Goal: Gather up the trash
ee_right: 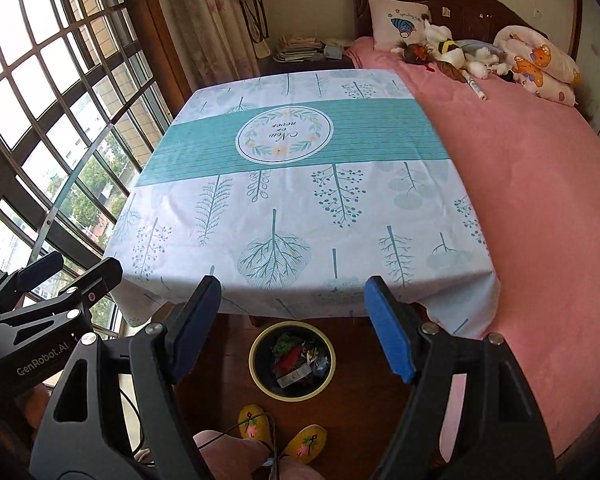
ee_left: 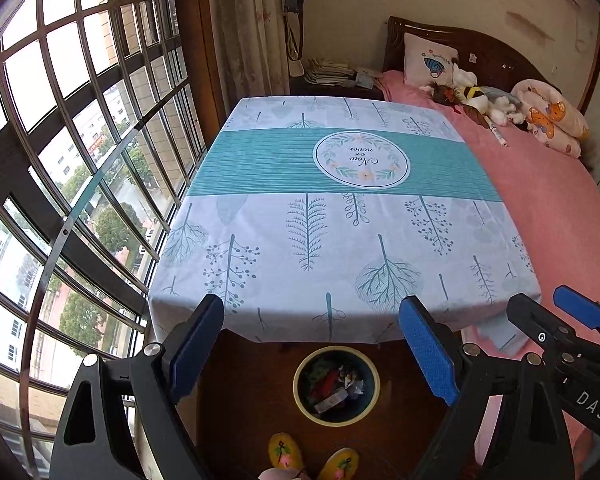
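Note:
A round bin (ee_left: pixel 297 385) (ee_right: pixel 253 364) with a pale yellow rim stands on the wooden floor under the table's near edge. Crumpled wrappers and paper trash (ee_left: pixel 334 388) (ee_right: pixel 296 360) lie inside it. The table (ee_left: pixel 300 220) (ee_right: pixel 284 200) carries a white and teal leaf-print cloth with nothing on it. My left gripper (ee_left: pixel 311 304) hangs open and empty above the bin. My right gripper (ee_right: pixel 292 282) is also open and empty, beside the left one. Each shows in the other's view: the right gripper (ee_left: pixel 544 304) at right, the left gripper (ee_right: pixel 78 268) at left.
A bed with a pink cover (ee_left: pixel 540 208) (ee_right: pixel 540 184) touches the table's right side, with plush toys (ee_left: pixel 480 100) and pillows at its head. A barred window (ee_left: pixel 60 160) runs along the left. The person's yellow slippers (ee_left: pixel 284 450) (ee_right: pixel 256 426) stand just before the bin.

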